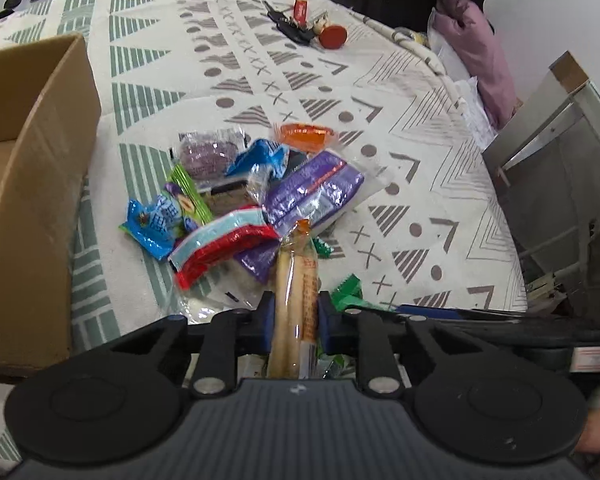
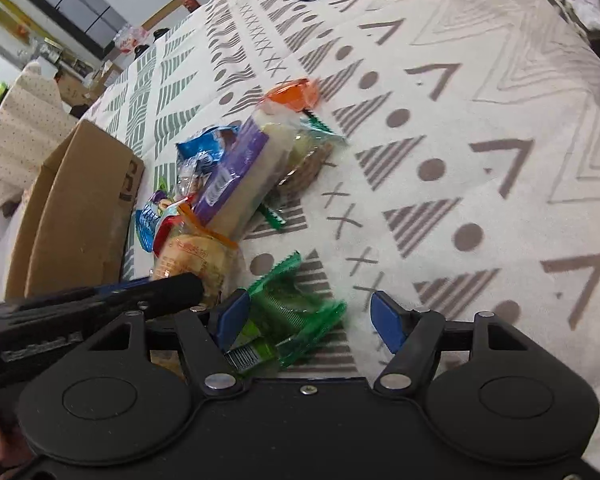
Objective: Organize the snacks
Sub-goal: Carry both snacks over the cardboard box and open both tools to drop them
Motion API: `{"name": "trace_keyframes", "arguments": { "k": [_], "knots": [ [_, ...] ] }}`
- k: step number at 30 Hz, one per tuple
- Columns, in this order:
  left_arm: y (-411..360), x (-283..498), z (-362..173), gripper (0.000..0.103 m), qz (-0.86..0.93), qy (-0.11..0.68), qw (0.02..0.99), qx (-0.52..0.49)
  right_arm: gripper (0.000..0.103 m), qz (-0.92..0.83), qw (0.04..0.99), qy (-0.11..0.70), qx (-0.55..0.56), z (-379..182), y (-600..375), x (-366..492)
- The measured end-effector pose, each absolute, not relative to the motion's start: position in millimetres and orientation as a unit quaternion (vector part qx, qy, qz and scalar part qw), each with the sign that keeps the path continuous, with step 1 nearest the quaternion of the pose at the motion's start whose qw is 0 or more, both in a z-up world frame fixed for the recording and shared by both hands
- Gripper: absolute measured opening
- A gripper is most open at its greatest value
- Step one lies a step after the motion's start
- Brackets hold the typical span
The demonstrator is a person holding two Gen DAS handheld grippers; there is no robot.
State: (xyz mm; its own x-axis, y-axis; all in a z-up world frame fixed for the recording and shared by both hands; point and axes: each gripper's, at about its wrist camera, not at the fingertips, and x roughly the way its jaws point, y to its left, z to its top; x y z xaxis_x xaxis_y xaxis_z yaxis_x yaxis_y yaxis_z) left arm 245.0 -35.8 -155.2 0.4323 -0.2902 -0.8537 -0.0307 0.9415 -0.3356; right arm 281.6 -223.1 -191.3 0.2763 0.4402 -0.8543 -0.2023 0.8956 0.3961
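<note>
At the far left an open cardboard box (image 1: 32,184) stands on the patterned bedspread (image 1: 420,128), just beside the snack pile (image 1: 244,196). The left claw (image 1: 294,316) is closed on a clear-wrapped biscuit pack (image 1: 294,280) at the pile's near edge, so the step in hand is likely picking it up; carrying it leftward over the box wall and letting go looks like what follows. Further right, the right claw (image 2: 308,316) is spread wide and holds nothing, poised over a green wafer packet (image 2: 288,304) it could close on next
</note>
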Motion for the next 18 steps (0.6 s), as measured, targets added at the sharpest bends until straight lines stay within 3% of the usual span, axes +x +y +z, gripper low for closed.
{"name": "trace_keyframes", "arguments": {
  "k": [2, 3, 7, 18],
  "knots": [
    [-34.3, 242.2, -151.7, 0.021, -0.076, 0.522, 0.835, -0.154, 0.06, 0.206, 0.795, 0.562, 0.097, -191.9, -218.7, 280.8],
    [-33.1, 240.9, -150.1, 0.021, -0.075, 0.52, 0.836, -0.156, 0.039, 0.212, 0.795, 0.56, 0.099, -191.7, -217.8, 280.4],
    [-29.4, 233.6, -142.4, 0.021, -0.07, 0.512, 0.842, -0.153, 0.031, 0.221, 0.807, 0.541, 0.087, -181.9, -218.4, 272.9],
    [-19.0, 211.6, -114.5, 0.021, -0.047, 0.486, 0.86, -0.149, 0.031, 0.229, 0.835, 0.488, 0.109, -148.0, -225.7, 256.1]
  ]
}}
